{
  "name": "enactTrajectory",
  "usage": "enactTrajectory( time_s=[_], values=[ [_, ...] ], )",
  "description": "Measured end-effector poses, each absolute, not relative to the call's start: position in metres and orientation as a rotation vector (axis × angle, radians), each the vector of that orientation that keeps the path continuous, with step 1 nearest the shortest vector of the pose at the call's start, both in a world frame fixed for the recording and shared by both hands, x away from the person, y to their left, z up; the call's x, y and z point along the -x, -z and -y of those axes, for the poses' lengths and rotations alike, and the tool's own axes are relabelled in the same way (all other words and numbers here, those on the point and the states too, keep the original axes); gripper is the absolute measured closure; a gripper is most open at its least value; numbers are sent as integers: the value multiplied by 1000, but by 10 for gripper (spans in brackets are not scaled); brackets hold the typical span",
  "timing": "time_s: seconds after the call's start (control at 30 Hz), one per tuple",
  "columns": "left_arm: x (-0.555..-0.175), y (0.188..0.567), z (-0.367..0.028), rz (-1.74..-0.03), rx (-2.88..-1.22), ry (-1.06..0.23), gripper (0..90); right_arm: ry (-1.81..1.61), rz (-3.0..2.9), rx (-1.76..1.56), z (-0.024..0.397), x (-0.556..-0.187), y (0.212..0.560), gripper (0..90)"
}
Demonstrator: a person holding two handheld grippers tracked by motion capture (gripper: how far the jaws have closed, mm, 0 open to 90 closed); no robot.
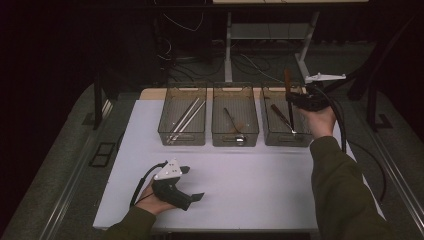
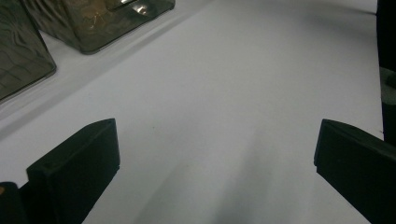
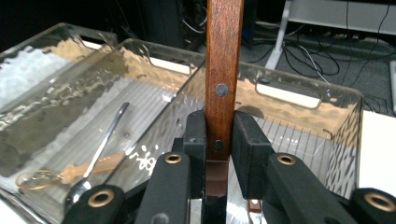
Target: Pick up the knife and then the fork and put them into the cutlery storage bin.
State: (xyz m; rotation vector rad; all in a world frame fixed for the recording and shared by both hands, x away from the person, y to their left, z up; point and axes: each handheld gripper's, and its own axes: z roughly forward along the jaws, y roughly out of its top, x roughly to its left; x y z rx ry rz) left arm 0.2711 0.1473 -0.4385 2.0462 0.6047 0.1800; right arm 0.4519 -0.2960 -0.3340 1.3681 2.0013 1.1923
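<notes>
Two jaws of the right gripper (image 3: 219, 140) clamped a wooden-handled knife (image 3: 223, 70) upright above the right-hand bin (image 1: 285, 140). Left gripper (image 2: 215, 154) rested open on the table (image 1: 240, 175). Risk: blade could snag the bin rim and twist loose.
</notes>
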Motion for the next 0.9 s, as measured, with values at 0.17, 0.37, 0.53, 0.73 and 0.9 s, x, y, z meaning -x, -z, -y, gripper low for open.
enactTrajectory(
  time_s=[0.17,0.37,0.53,0.73,0.9],
  values=[
    [-271,439,-147,-603,-2050,-183,0,-1135,-2040,-1380,292,-458,350,769],
    [-271,439,-147,-598,-2050,-182,0,-1080,-2072,-1427,293,-462,369,769],
    [-271,439,-147,-597,-2053,-181,0,-1061,-2086,-1448,295,-462,374,769],
    [-271,439,-147,-596,-2054,-182,0,-1021,-2115,-1477,295,-463,377,769],
    [-271,439,-147,-596,-2055,-181,0,-990,-2135,-1503,294,-465,382,769]
  ],
)
